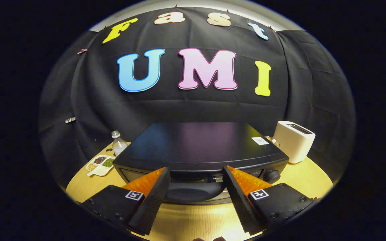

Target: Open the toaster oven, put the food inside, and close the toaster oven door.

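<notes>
Black toaster oven (199,144), door ajar, white sticker (259,140) on top, unreadable. Gripper (196,177) fingers spread, empty, just before the door.

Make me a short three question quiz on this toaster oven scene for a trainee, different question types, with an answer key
1. True or false: the gripper has its fingers spread wide, holding nothing.
2. Multiple choice: what stands beside the toaster oven, beyond the right finger? A) a kettle B) a white toaster C) a blender
3. Fill in: beyond the left finger, next to the divided dish, stands a clear ____.

Key
1. True; the fingers flank the oven's dark handle without touching it.
2. B
3. bottle
</notes>
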The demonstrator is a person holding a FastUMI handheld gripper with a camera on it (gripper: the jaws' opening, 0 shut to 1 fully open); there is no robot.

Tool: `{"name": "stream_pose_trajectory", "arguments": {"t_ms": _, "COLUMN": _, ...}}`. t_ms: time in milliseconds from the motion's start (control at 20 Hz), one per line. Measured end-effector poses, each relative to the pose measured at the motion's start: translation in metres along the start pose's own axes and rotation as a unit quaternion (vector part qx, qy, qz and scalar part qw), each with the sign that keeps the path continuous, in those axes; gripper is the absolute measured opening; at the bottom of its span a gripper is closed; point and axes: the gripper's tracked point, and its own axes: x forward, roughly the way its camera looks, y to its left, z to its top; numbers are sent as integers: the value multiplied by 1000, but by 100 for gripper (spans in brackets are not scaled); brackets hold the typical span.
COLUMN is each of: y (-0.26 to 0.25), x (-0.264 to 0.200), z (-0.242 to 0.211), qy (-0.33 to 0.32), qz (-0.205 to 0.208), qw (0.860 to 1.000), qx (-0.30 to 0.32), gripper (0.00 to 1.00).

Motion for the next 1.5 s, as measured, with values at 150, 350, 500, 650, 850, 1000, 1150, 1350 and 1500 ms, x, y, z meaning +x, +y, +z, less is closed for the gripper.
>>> {"name": "stream_pose_trajectory", "arguments": {"t_ms": 150, "y": 1, "x": -6, "z": -3, "qy": 15, "qz": 8, "qw": 1000, "qx": 3, "gripper": 99}}
{"name": "stream_pose_trajectory", "arguments": {"t_ms": 350, "y": 3, "x": -17, "z": -12, "qy": 33, "qz": 23, "qw": 999, "qx": 2, "gripper": 99}}
{"name": "stream_pose_trajectory", "arguments": {"t_ms": 500, "y": -1, "x": -44, "z": -30, "qy": 37, "qz": 22, "qw": 999, "qx": -1, "gripper": 99}}
{"name": "stream_pose_trajectory", "arguments": {"t_ms": 650, "y": -1, "x": -61, "z": -49, "qy": 49, "qz": 26, "qw": 998, "qx": 7, "gripper": 99}}
{"name": "stream_pose_trajectory", "arguments": {"t_ms": 850, "y": -1, "x": -81, "z": -74, "qy": 62, "qz": 40, "qw": 997, "qx": 0, "gripper": 98}}
{"name": "stream_pose_trajectory", "arguments": {"t_ms": 1000, "y": -2, "x": -92, "z": -99, "qy": 78, "qz": 45, "qw": 996, "qx": -10, "gripper": 98}}
{"name": "stream_pose_trajectory", "arguments": {"t_ms": 1150, "y": -3, "x": -100, "z": -131, "qy": 101, "qz": 50, "qw": 993, "qx": -17, "gripper": 97}}
{"name": "stream_pose_trajectory", "arguments": {"t_ms": 1350, "y": -9, "x": -99, "z": -185, "qy": 176, "qz": 57, "qw": 983, "qx": -14, "gripper": 98}}
{"name": "stream_pose_trajectory", "arguments": {"t_ms": 1500, "y": -7, "x": -106, "z": -161, "qy": 153, "qz": 75, "qw": 985, "qx": -22, "gripper": 97}}
